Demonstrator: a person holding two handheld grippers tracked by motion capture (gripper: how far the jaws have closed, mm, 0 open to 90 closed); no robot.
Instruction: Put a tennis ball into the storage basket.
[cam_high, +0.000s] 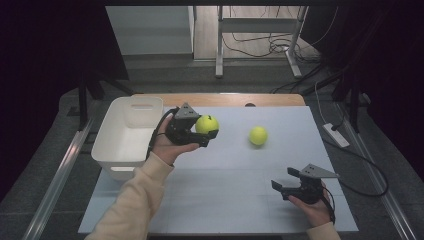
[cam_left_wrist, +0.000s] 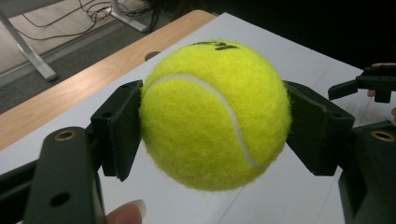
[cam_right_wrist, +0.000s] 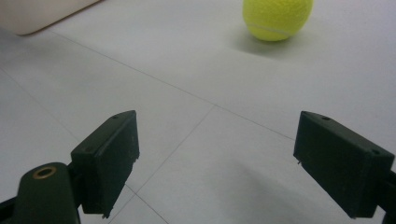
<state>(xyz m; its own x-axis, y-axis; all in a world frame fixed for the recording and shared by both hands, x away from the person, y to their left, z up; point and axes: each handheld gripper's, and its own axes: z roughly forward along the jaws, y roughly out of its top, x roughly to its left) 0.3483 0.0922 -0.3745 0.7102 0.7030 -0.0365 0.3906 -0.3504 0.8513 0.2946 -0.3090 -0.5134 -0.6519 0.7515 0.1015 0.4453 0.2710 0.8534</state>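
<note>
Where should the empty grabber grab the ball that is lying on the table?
Probably around its widest middle, from above. The loose tennis ball is round, lies free on the table, and the right gripper is open wide enough to straddle it.

We see a bin (cam_high: 131, 131) at the left edge of the bench (cam_high: 225, 200). Just right of it, a ball (cam_high: 206, 124) sits between the left gripper's (cam_high: 200, 132) fingers, above the bench. A second ball (cam_high: 258, 135) lies farther right, beyond the right gripper (cam_high: 285, 182).
</note>
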